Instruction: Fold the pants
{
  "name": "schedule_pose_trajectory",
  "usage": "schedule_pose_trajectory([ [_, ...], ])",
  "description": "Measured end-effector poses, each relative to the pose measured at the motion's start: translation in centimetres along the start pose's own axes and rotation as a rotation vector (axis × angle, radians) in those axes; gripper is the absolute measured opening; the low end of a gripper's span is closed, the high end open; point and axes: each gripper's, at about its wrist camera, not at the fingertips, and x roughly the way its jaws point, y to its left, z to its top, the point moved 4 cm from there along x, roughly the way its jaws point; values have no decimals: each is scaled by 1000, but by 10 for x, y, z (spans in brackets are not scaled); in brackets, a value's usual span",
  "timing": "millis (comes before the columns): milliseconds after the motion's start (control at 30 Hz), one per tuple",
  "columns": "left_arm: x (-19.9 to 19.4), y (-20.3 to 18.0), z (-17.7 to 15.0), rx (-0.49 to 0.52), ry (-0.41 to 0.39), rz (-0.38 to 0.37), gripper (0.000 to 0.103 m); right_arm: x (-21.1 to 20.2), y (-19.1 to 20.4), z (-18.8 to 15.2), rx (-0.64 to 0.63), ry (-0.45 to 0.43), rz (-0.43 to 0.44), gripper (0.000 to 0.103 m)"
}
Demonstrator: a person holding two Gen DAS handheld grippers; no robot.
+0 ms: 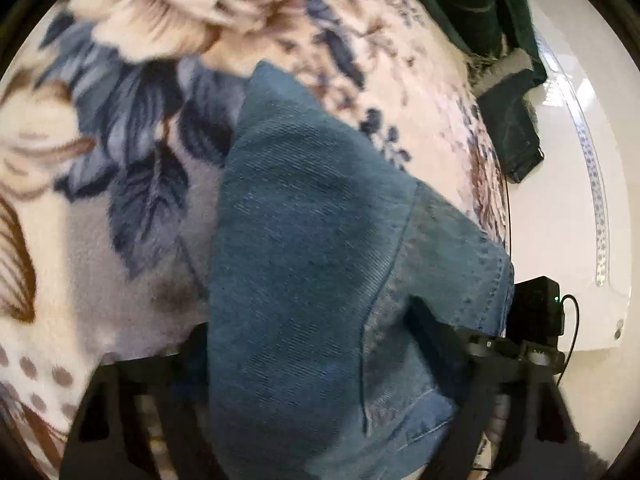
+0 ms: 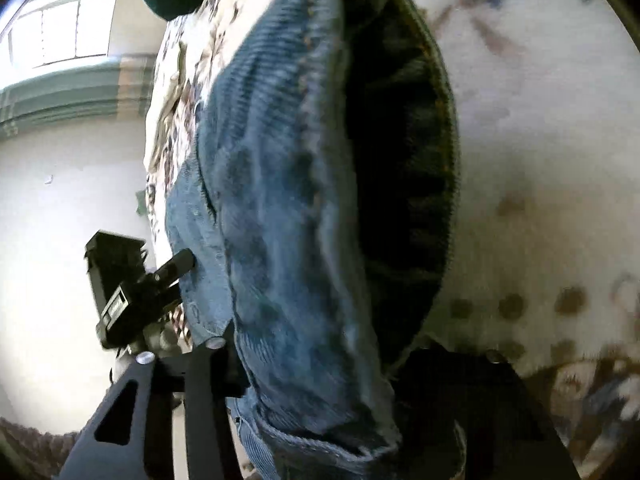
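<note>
Blue denim pants (image 1: 312, 240) hang lifted over a floral blanket (image 1: 132, 140). My left gripper (image 1: 316, 368) is shut on a hemmed edge of the denim, which drapes between its black fingers (image 1: 432, 332). In the right wrist view my right gripper (image 2: 316, 372) is shut on the pants (image 2: 280, 220) at the waistband, whose opening (image 2: 400, 160) gapes dark. The other gripper (image 2: 152, 284) shows at the left there, touching the denim.
Dark green clothing (image 1: 480, 8) and a dark folded garment (image 1: 516, 132) lie at the blanket's far edge. A white floor (image 1: 568, 200) lies to the right. A window (image 2: 68, 20) is in the right wrist view.
</note>
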Motion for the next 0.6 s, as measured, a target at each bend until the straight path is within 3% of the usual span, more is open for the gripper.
schedule_pose_trajectory([
  [133,-13,-3,-7,36,-43,-17,47,-6,12,-9,-16,-29,-28,42],
  [233,-24,-9,-13,48,-58,-25,40,-14,17,-26,-9,-39,-38,40],
  [400,-51,-36,-21,45,-44,-24,36,-22,61,-44,9,-48,-63,38],
  [600,-129,-72,-31,56,-31,-1,36,-54,137,-67,-18,-25,-17,38],
])
